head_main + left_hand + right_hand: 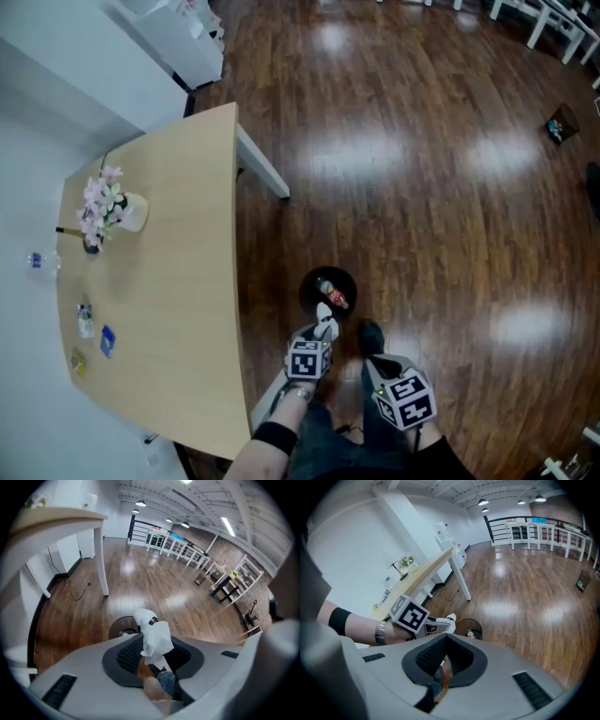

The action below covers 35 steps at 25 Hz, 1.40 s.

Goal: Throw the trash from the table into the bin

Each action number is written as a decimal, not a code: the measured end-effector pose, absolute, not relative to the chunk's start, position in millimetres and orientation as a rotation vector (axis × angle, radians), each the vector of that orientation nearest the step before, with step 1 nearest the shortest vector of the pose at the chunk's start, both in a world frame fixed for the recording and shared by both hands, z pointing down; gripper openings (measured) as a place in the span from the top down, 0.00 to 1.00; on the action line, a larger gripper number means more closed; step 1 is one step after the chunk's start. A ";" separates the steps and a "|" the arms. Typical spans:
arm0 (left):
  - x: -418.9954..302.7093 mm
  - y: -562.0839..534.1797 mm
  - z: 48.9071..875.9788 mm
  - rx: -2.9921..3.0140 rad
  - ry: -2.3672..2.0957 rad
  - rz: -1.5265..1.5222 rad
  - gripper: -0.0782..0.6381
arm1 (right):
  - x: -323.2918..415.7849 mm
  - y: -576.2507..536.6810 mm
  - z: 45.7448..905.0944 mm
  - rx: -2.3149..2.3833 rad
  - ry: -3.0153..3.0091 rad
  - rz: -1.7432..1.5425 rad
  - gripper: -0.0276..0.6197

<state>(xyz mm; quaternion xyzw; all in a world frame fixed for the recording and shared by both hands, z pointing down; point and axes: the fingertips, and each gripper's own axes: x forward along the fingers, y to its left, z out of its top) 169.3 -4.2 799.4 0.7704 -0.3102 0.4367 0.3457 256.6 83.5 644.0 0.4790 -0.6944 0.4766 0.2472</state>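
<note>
While the left hand-held gripper point(324, 322) pinches a crumpled white tissue point(155, 637) between narrowly set jaws, it hangs at the near rim of the black bin point(304, 289), which stands on the floor just beside the bench point(178, 281). A red can point(335, 296) already lies inside the bin.

The main risk is a miss. From the head view the tissue sits over the rim's edge, not over the middle of the opening, and the left gripper view shows most of the bin off to the left of the tissue. Let go here, so light a thing could drift and land on the floorboards. It could also cling to the ribbed pads and come away with the hand-held gripper when the jaws part.

The right hand-held gripper point(371, 336) has its jaws drawn together with nothing between them and hovers close beside the left one. A careless swing could bump the two together or nudge the bin. Several small wrappers point(85, 321) lie at the far end of the bench, so the job looks unfinished.
</note>
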 end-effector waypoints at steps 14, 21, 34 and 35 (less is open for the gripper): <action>168.9 -65.3 991.1 1.847 -0.712 1.352 0.70 | 260.9 51.3 745.4 1.237 -1.806 1.431 0.95; 170.0 -66.2 1000.9 1.808 -0.700 1.358 0.43 | 256.5 45.6 751.7 1.236 -1.801 1.440 0.95; 191.8 -47.1 910.6 1.963 -0.655 1.252 0.89 | 253.9 44.9 732.3 1.267 -1.838 1.393 0.95; 193.8 -44.6 894.9 1.984 -0.652 1.236 0.89 | 255.3 45.2 727.6 1.273 -1.842 1.384 0.95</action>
